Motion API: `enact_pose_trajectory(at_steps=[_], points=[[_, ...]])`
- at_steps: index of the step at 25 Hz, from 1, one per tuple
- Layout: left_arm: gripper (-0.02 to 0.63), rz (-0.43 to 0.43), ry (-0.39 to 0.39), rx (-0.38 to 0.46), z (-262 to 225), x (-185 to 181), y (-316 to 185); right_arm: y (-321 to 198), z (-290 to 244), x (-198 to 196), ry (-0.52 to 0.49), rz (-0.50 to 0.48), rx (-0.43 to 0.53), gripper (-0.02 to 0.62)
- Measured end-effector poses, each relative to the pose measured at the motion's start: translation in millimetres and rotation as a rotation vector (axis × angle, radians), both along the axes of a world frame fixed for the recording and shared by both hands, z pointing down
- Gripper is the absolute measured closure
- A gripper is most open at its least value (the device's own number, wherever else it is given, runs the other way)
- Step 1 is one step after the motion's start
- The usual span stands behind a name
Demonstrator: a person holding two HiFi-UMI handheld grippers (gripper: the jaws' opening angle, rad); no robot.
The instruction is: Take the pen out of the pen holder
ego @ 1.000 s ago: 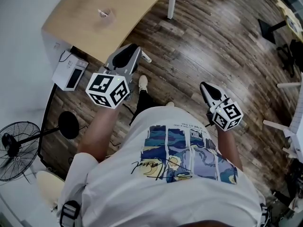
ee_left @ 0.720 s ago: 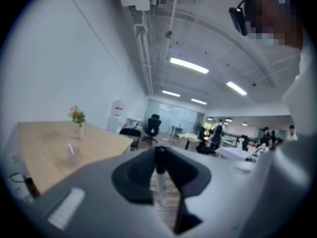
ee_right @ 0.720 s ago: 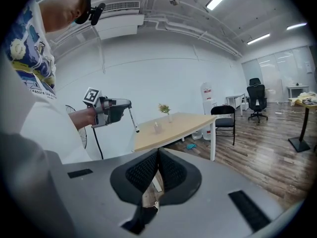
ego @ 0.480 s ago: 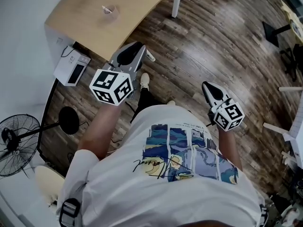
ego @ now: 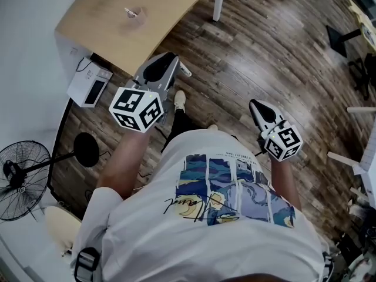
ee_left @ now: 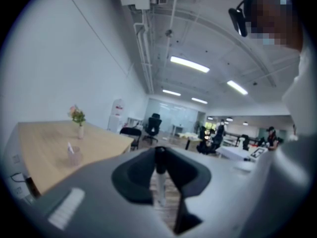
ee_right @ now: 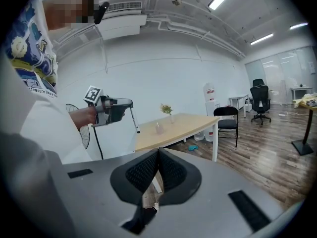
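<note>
My left gripper (ego: 169, 63) is shut on a thin pen (ego: 183, 71), whose tip pokes out past the jaws above the wooden floor. In the left gripper view the pen (ee_left: 159, 180) runs upright between the dark pads. The right gripper view shows it (ee_right: 135, 120) hanging down from the left gripper (ee_right: 130, 103). The clear pen holder (ego: 134, 13) stands on the light wooden table (ego: 106, 34), well ahead of both grippers, with something small in it. My right gripper (ego: 254, 104) is held over the floor, its jaws shut on nothing (ee_right: 158, 152).
A small vase of flowers (ee_left: 78, 120) stands on the table behind the holder (ee_left: 74, 155). A standing fan (ego: 20, 181) and a white box (ego: 88, 87) sit on the floor at left. A black chair (ee_right: 228, 120) stands by the table's far end.
Both grippers stay where they were, and the pen is still in the left one. Only the head view has shifted slightly.
</note>
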State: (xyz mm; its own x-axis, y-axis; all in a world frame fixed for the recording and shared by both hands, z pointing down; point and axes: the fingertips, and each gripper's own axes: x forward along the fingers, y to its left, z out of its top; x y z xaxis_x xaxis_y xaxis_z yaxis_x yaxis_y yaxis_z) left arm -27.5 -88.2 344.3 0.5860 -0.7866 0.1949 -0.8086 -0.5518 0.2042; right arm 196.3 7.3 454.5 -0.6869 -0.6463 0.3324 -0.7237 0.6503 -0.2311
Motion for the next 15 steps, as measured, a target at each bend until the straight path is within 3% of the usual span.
enact_pose_trajectory(at_steps=[15], points=[[0.532, 0.001, -0.014, 0.003, -2.6, 11.9, -7.1, -4.8, 0.1, 11.8, -0.003, 0.0, 0.007, 0.588]])
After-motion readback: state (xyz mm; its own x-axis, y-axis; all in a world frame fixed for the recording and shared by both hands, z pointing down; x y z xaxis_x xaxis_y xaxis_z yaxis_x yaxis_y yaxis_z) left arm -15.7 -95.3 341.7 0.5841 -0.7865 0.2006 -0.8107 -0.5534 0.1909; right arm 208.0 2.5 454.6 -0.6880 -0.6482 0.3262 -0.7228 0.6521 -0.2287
